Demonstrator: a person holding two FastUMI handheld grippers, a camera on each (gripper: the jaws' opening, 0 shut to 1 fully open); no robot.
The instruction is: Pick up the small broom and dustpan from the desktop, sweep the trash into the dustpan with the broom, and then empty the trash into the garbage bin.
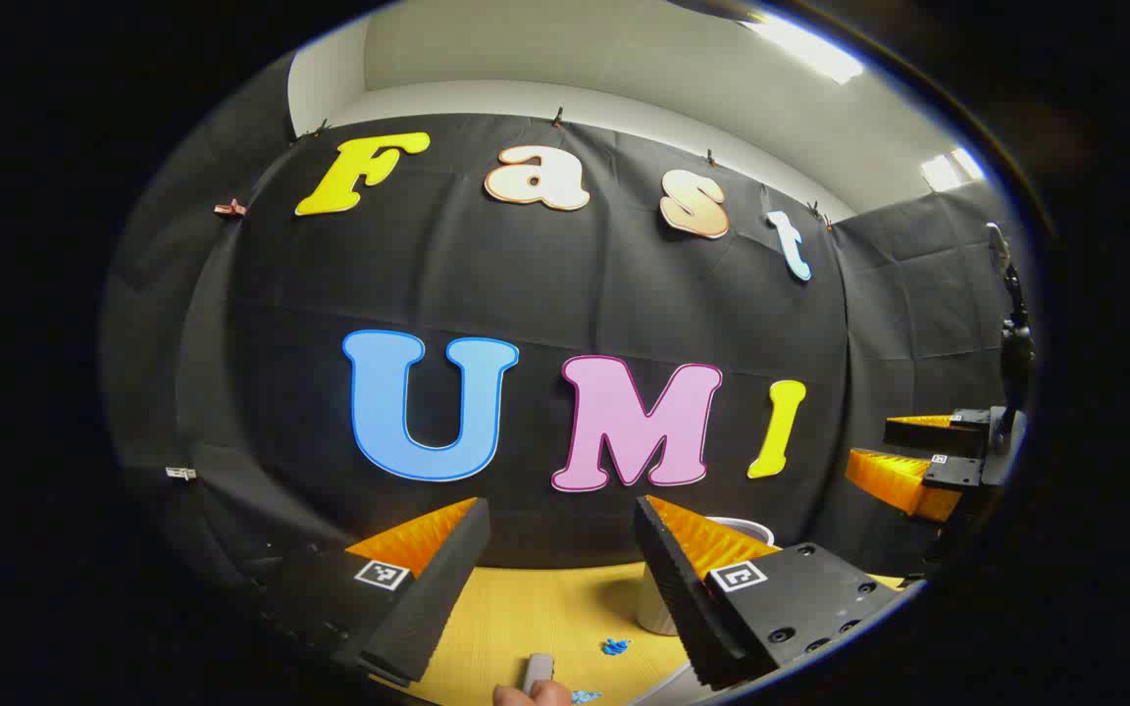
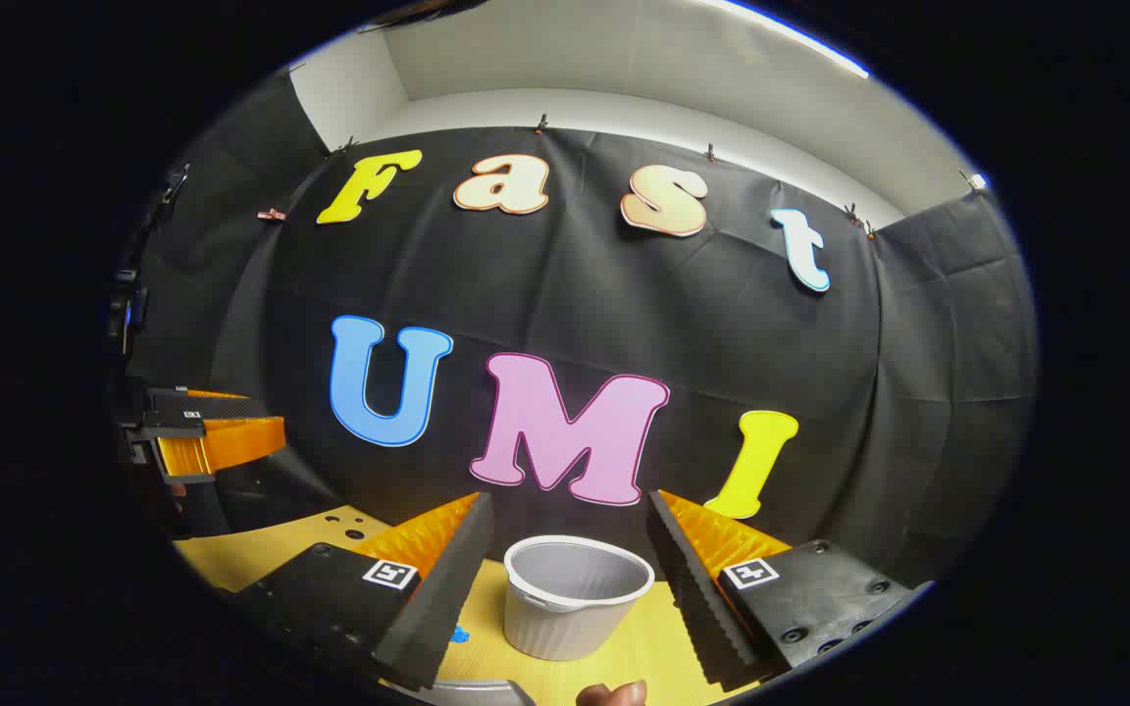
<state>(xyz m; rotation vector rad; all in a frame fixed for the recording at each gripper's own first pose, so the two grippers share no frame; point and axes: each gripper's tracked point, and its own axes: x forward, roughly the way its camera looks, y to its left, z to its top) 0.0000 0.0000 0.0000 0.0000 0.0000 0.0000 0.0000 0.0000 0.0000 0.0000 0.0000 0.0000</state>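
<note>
**Left gripper view: both grippers poised over the desktop before the pick-up**

Left gripper (image 1: 560, 569) hangs wide open and empty above the yellow desktop (image 1: 526, 618), where blue trash (image 1: 614, 646) lies just beside a grey handle (image 1: 538, 672) (broom or dustpan, hard to tell). The right gripper (image 2: 565, 564), equally spread and holding nothing, frames the white garbage bin (image 2: 577, 593). The task appears to be at its start; next comes a descent to the handles. Open tabletop lies around the bin.

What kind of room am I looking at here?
Probably a small recording booth for practising chores: black cloth wall, a yellow desktop holding a white ribbed bin and blue scraps, and open hand-held tongs.
</note>
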